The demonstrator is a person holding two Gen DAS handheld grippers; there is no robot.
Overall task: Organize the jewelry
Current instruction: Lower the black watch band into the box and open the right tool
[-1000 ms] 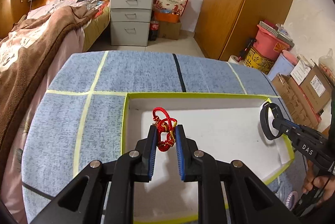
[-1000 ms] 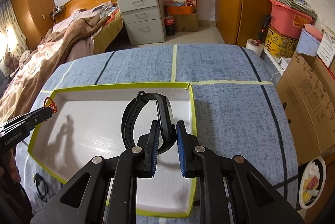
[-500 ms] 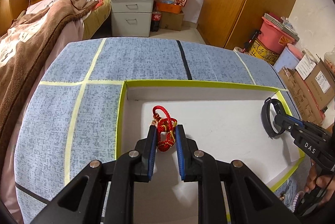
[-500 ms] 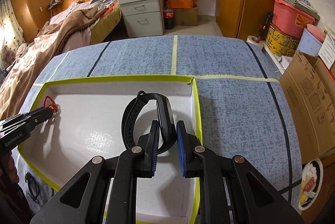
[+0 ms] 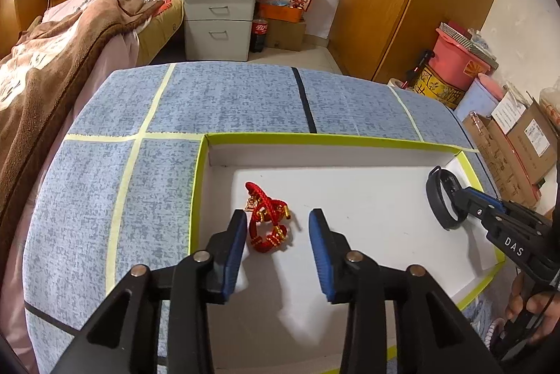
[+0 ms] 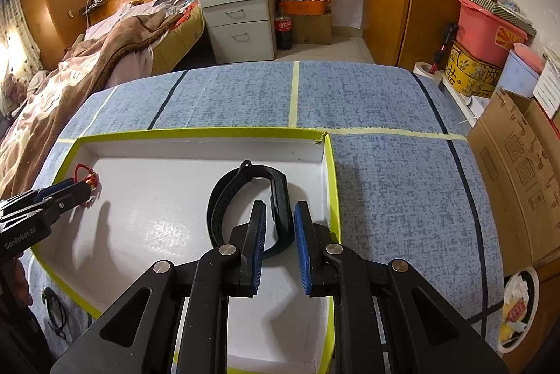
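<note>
A white tray [image 5: 315, 138] with a yellow-green rim lies on the blue table. A red cord bracelet [image 5: 267, 220] with gold beads rests on the tray floor near its left wall. My left gripper [image 5: 278, 220] straddles it with its jaws opening, and the pads do not press on it. My right gripper [image 6: 280, 207] is shut on a black wristband [image 6: 245, 185], held over the tray's [image 6: 210, 132] right end. The left wrist view shows the right gripper [image 5: 458, 195] with that wristband [image 5: 439, 199]. The right wrist view shows the left gripper [image 6: 82, 190] beside the bracelet [image 6: 87, 176].
The blue table cloth [image 5: 227, 101] carries yellow and black tape lines. A bed [image 5: 63, 59] lies to the left, and a drawer cabinet [image 5: 218, 13] stands behind. Cardboard boxes [image 6: 518, 171] crowd the right. A small black item [image 6: 52, 311] lies outside the tray's left edge.
The left jaws have spread apart and let go of the red bracelet, which now lies on the tray floor. The right gripper still holds the black wristband.
</note>
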